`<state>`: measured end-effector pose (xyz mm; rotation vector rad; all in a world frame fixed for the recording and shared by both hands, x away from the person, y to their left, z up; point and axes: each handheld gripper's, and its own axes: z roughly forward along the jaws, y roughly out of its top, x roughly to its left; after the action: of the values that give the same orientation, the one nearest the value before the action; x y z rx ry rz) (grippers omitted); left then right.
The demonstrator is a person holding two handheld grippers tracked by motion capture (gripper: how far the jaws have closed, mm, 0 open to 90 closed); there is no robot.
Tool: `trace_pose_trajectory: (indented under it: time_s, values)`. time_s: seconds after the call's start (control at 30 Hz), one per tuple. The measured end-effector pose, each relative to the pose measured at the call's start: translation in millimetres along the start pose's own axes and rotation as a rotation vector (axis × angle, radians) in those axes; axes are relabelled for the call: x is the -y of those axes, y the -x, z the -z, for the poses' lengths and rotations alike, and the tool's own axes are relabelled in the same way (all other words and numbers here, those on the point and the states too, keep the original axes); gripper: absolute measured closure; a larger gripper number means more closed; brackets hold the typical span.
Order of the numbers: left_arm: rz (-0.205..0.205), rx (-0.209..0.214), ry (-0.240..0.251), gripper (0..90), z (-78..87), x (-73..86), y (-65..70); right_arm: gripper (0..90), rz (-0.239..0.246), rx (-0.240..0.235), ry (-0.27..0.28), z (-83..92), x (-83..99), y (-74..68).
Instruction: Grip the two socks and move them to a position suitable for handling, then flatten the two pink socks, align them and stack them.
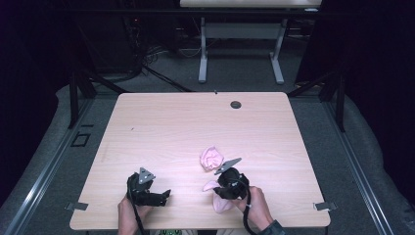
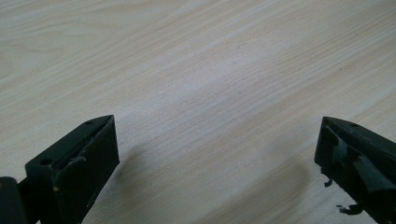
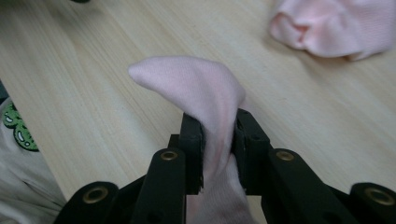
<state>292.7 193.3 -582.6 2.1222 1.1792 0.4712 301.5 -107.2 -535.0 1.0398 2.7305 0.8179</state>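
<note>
Two pale pink socks are on the light wooden table (image 1: 186, 127). One sock (image 1: 212, 157) (image 3: 336, 25) lies crumpled near the table's middle front. The other pink sock (image 3: 196, 86) (image 1: 221, 203) is pinched between the jaws of my right gripper (image 3: 217, 135) (image 1: 229, 185), its toe end sticking up past the fingertips and the rest trailing toward the table's front edge. My left gripper (image 1: 164, 196) (image 2: 215, 149) rests low over bare wood at the front left, jaws wide apart with nothing between them.
A small dark round grommet (image 1: 236, 104) sits near the table's far edge. Behind the table stand a white desk frame (image 1: 240, 44) and cables on grey carpet. Metal clips (image 1: 323, 206) sit at the front corners.
</note>
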Motion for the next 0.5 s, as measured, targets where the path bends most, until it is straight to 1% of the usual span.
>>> trace_pose_trajectory:
  time_s: [0.03,0.07,0.1,0.13,0.17,0.2,0.23,0.27,0.3,0.33,0.4,0.47,0.5]
  values:
    - [0.003,-0.001,0.003,0.0,1.1,-0.2,0.3,74.9,0.01,-0.004,-0.016,-6.9,-1.8,-1.7]
    - [0.001,-0.004,0.004,0.0,2.1,-0.4,0.4,74.9,0.007,-0.005,-0.025,-13.9,-2.9,-3.7]
    - [0.001,-0.007,0.01,0.0,2.8,-0.4,0.4,74.4,0.021,0.002,-0.051,-20.0,-3.9,-3.9]
    - [0.001,-0.007,0.009,0.0,4.0,-0.7,0.1,72.5,0.021,0.014,-0.053,-26.4,-4.1,-5.4]
    - [0.0,-0.006,0.014,0.0,4.9,-1.0,-0.1,67.5,0.009,0.016,-0.05,-30.2,-3.9,-6.5]
    - [0.0,-0.006,0.014,0.0,6.3,-1.3,-0.2,58.3,0.021,0.017,-0.053,-29.9,-4.7,-5.4]
    - [0.003,-0.007,0.019,0.0,7.1,-1.6,0.3,49.8,0.017,0.032,-0.051,-29.8,-4.8,-6.3]
    - [-0.002,-0.004,0.018,0.0,8.4,-2.3,0.4,41.2,0.026,0.033,-0.055,-27.1,-4.9,-5.3]
    - [-0.007,-0.003,0.015,0.0,9.6,-2.9,0.9,32.9,0.023,0.021,-0.045,-24.0,-4.1,-4.1]
    - [-0.005,-0.004,0.021,0.0,10.3,-3.4,2.3,27.7,0.014,0.018,-0.035,-20.7,-3.0,-3.3]
    - [-0.01,0.0,0.023,0.0,11.9,-4.4,5.3,21.7,0.004,0.012,-0.007,-12.5,-0.3,0.6]
    - [-0.012,0.007,0.026,0.0,13.0,-5.8,11.2,21.3,-0.002,0.015,0.016,-3.2,2.4,5.4]
    - [-0.018,0.011,0.029,0.0,13.9,-6.7,14.8,21.5,-0.018,0.011,0.033,1.3,4.0,7.3]
